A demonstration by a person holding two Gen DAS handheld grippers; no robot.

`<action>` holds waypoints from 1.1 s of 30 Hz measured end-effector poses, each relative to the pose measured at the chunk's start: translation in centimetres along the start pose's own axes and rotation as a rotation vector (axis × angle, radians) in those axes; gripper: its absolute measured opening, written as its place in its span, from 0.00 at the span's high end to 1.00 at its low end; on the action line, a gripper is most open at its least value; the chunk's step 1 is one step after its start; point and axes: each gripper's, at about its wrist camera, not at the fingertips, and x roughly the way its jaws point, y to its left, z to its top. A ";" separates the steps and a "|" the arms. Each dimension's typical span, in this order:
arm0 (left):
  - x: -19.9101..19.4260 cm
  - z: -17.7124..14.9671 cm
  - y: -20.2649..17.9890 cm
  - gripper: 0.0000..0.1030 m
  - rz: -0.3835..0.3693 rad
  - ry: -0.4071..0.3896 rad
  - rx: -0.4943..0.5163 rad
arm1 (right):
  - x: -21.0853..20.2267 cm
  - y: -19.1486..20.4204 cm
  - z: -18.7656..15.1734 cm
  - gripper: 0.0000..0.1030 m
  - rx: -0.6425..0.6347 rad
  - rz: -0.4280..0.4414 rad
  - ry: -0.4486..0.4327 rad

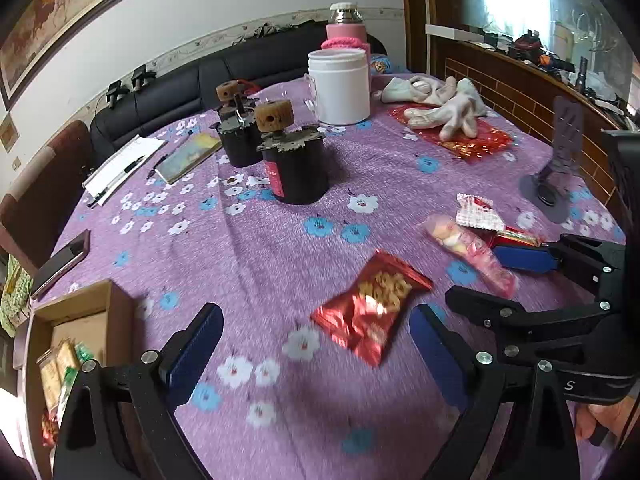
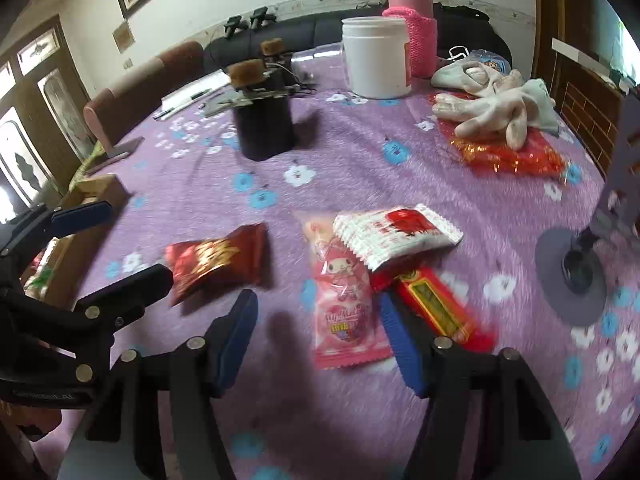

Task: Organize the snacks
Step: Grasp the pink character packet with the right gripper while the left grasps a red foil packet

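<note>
Both tongs hung over the flowered tablecloth (image 1: 280,264) with their jaws apart and nothing between the pads. Ahead of the left gripper (image 1: 316,344), a little toward its right finger, lay the red snack packet (image 1: 370,304), flat on the cloth and not yet touched; its long axis ran on a slant, from near that right pad away toward the far right. The right gripper (image 2: 316,332) stood about half open over the pink candy bag (image 2: 344,304), whose near end sat between the two pads but clear of both, its length running almost straight away from the tongs. Overlapping the bag's far end was the white-and-red wrapper (image 2: 396,232), and just outside the right finger lay the red-and-yellow bar (image 2: 436,308), slanting away.

By my reckoning the left hand was the nearer one to the red packet, the right hand to the pink bag and its neighbours. The cardboard box (image 1: 80,308), already holding a few packets, stood off to the left of the left tongs at the table's edge, so I judged the left hand had the shorter carry. To close across the red packet's narrow width, I thought the left jaws would want a slight turn.
</note>
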 end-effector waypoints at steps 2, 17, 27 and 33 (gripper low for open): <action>0.7 0.2 0.1 0.07 -0.017 0.009 0.000 | 0.5 -0.3 0.7 0.51 -0.017 -0.022 0.007; 4.2 0.5 -3.4 0.14 -0.082 0.028 0.118 | -7.3 -2.9 -2.5 0.66 0.133 0.094 -0.153; 1.7 -1.0 -2.7 0.65 -0.106 -0.008 0.045 | -11.2 -2.7 -4.6 0.65 0.186 0.092 -0.226; -2.9 -2.4 0.4 0.78 -0.054 -0.080 -0.033 | -12.0 -0.8 -4.9 0.65 0.161 0.107 -0.235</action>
